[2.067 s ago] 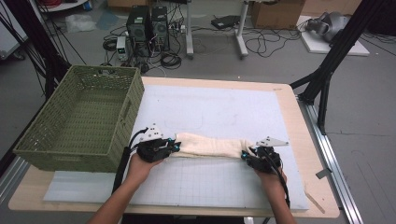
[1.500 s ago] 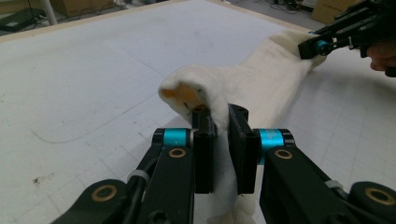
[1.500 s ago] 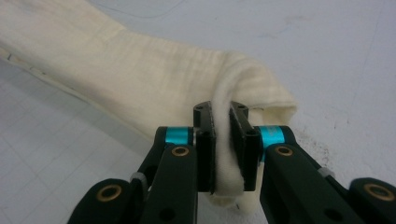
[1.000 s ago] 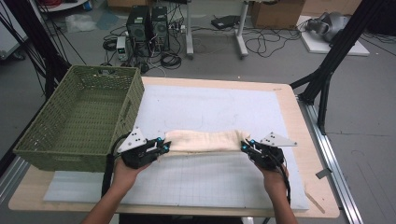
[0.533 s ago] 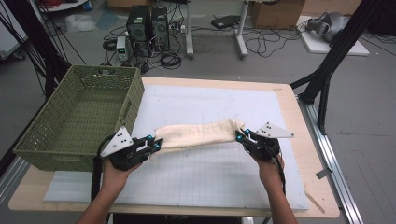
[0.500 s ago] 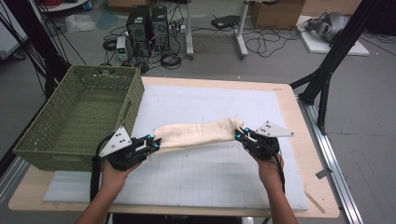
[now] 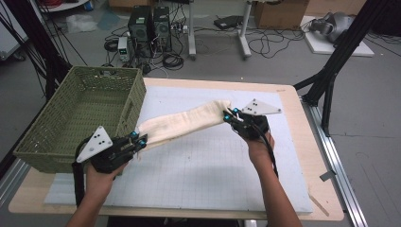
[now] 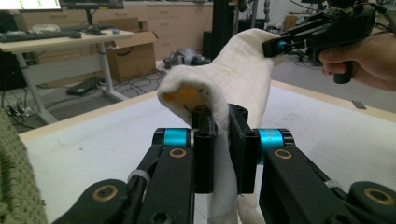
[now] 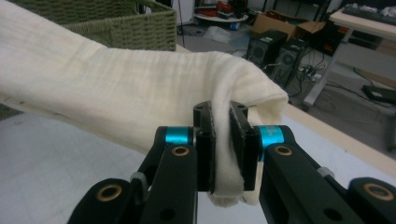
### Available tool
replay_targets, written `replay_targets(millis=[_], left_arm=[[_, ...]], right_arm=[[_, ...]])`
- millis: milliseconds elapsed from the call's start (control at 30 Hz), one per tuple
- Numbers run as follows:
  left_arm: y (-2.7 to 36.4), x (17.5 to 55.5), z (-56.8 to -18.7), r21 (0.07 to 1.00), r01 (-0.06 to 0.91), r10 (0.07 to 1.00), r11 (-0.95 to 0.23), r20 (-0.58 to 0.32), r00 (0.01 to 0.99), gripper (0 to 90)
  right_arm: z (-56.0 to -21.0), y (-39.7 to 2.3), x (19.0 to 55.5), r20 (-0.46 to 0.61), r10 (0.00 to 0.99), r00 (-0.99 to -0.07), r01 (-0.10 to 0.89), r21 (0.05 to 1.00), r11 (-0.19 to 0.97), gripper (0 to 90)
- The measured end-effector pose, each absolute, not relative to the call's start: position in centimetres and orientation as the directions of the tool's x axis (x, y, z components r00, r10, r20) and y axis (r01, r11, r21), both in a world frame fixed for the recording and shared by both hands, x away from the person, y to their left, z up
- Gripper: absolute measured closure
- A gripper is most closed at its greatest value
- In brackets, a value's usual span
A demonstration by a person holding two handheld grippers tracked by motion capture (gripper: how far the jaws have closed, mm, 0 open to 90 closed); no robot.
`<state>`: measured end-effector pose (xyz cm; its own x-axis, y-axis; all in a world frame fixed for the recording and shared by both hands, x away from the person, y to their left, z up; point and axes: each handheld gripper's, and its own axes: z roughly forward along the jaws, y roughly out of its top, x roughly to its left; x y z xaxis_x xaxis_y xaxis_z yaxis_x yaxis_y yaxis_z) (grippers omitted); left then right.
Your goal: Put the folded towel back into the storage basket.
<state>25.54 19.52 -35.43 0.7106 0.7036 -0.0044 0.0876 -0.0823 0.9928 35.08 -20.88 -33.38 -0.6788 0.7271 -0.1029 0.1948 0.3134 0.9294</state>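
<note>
A folded cream towel [image 7: 184, 122] hangs stretched in the air above the white mat [image 7: 189, 175], slanting from near left to far right. My left gripper [image 7: 138, 140] is shut on its near-left end, close to the basket's front corner. My right gripper [image 7: 230, 116] is shut on its far-right end, held higher over the mat. In the left gripper view the towel [image 8: 233, 79] runs away from my left gripper [image 8: 220, 140] to the right gripper [image 8: 280, 46]. In the right gripper view the towel [image 9: 116, 88] is pinched at my right gripper [image 9: 222, 149].
A green woven basket [image 7: 78, 118] stands on the table's left side, its front wall beside my left hand. The wooden table edge [image 7: 302, 142] frames the mat. Computers, cables and a black stand [image 7: 331, 71] are on the floor behind.
Both grippers lifted the towel off the mat. The left gripper moved left and nearer, toward the basket's front corner; the right one moved farther and higher, so the towel now slants.
</note>
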Motion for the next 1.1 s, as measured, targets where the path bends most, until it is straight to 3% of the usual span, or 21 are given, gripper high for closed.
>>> replay_targets(millis=[467, 1100], left_arm=[[22.7, 24.1, -33.7, 0.998, 0.048, 0.759, -0.034, -0.006, 0.651, 81.6], [27.8, 22.9, -32.2, 1.0, 0.013, 0.829, 0.021, -0.025, 0.559, 81.7]], right_arm=[[-28.4, -14.3, 39.2, -0.172, 0.682, -0.711, 0.117, 0.927, 0.356, 82.0], [-25.2, -5.4, 43.3, -0.213, 0.629, -0.748, 0.049, 0.927, 0.372, 82.2]])
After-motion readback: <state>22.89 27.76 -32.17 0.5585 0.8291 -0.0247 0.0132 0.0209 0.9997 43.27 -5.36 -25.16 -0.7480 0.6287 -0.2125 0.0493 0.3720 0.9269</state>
